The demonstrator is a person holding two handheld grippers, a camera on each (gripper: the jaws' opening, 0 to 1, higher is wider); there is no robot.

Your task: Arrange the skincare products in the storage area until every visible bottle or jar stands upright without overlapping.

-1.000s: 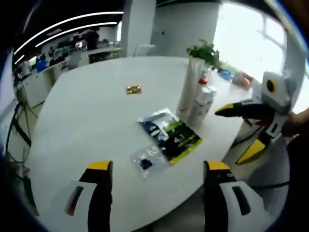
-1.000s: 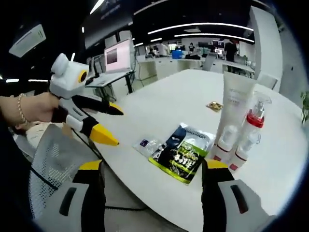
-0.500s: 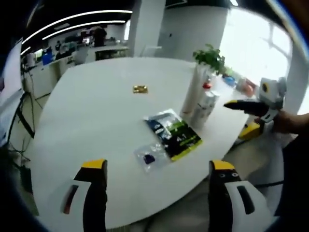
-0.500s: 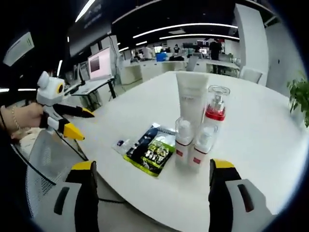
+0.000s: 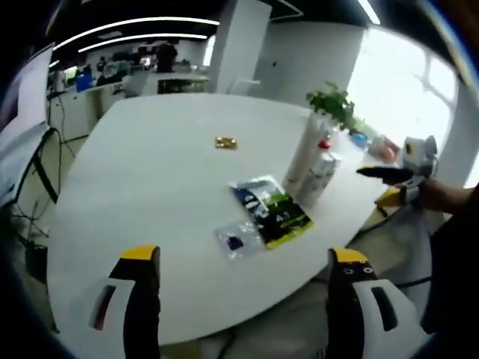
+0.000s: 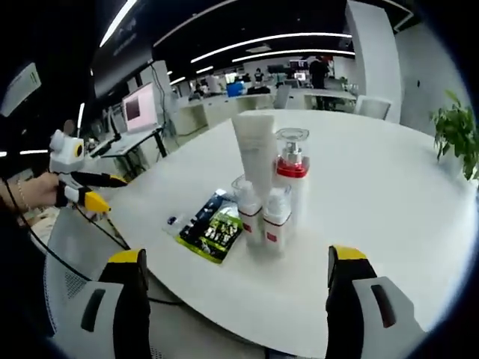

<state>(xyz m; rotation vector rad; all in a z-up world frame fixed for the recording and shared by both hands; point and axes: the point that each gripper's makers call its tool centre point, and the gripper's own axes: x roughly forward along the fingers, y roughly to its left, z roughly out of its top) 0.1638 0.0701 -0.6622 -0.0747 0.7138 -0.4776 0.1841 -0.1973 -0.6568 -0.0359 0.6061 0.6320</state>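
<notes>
Several skincare containers stand upright in a tight cluster on the white round table (image 6: 389, 217): a tall white tube (image 6: 254, 149), a clear-capped spray bottle with a red collar (image 6: 292, 176), and two small white bottles (image 6: 245, 211) (image 6: 275, 218) in front of them. In the left gripper view the same cluster (image 5: 313, 161) is right of centre. My left gripper (image 5: 247, 299) is open and empty, off the table's near edge. My right gripper (image 6: 239, 303) is also open and empty, short of the bottles. Each gripper appears in the other's view, hand-held, the right one (image 5: 389, 179) and the left one (image 6: 82, 191).
A black and green sachet pack (image 5: 271, 209) lies flat beside the bottles, with a small clear sachet (image 5: 236, 239) next to it. A small gold item (image 5: 224, 142) lies farther in. A potted plant (image 6: 453, 131) is at the table's far side. A mesh chair (image 6: 67, 262) stands below the edge.
Both grippers have drawn back from the table, and the right one has swung around toward the bottles' other side. The bottles and sachets have not moved. Both grippers stay open.
</notes>
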